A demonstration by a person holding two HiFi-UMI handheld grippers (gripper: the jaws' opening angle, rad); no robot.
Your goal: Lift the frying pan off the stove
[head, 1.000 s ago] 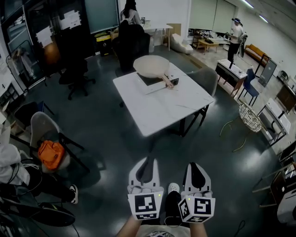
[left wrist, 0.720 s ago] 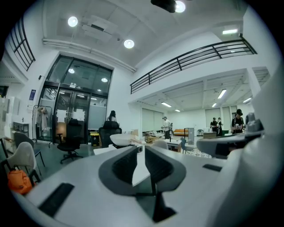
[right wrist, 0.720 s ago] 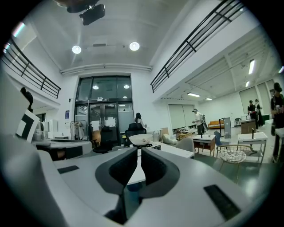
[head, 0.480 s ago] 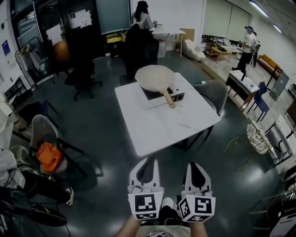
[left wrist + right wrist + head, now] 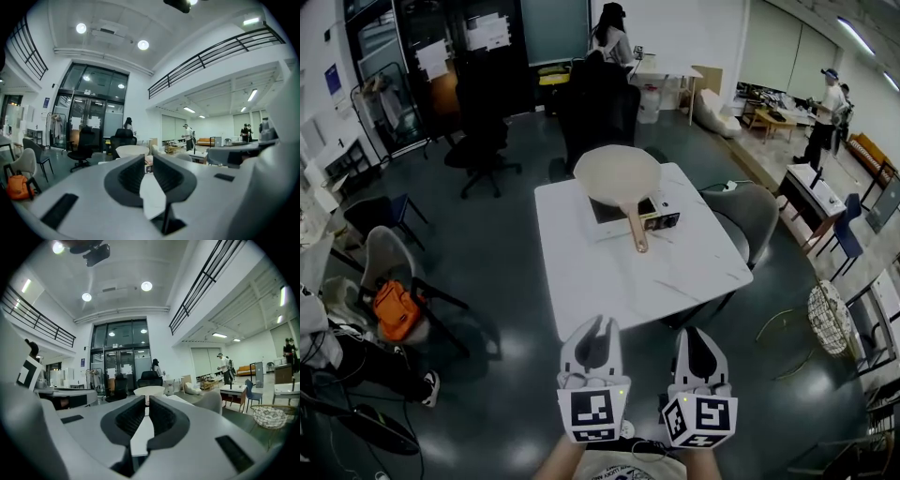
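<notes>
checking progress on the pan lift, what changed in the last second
The person has stepped closer: in the head view the table with the frying pan on the stove now lies nearer the left gripper and right gripper. Nothing was gripped. Both grippers stay shut, empty, side by side; the pan still sits on the stove.

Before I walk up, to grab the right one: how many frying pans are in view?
1: frying pan on the stove, far end of the white table.
</notes>
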